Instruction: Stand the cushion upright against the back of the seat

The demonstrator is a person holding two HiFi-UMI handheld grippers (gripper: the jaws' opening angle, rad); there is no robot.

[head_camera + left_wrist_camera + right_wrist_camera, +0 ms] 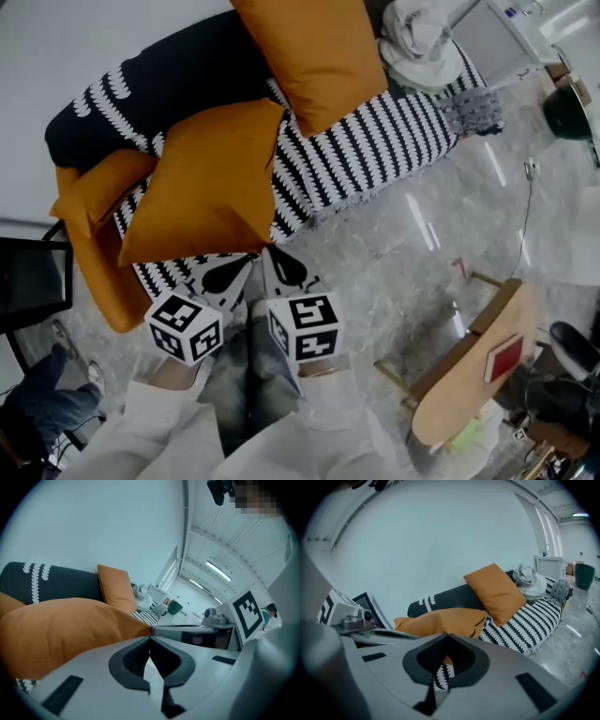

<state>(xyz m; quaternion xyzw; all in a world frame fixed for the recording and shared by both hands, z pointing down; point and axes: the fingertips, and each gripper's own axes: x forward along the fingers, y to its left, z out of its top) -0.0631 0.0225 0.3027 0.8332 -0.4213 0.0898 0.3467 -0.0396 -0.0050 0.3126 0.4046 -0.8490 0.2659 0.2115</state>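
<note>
Grey marbled floor (412, 253) borders a black-and-white patterned sofa (394, 131) in the head view. There the orange cushion (202, 178) lies slanted on the seat, and the tips of the left gripper (246, 261) and right gripper (272, 255) meet its near edge side by side. In the left gripper view, the left gripper (150, 638) has its jaws closed, pinching a tapering corner of the cushion (65, 630). In the right gripper view, the right gripper (449, 635) is also clamped shut on the lower edge of the cushion (440, 620), with orange fabric showing behind the tips.

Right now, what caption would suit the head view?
The left gripper and right gripper pinch the near edge of an orange cushion over a patterned sofa.
</note>
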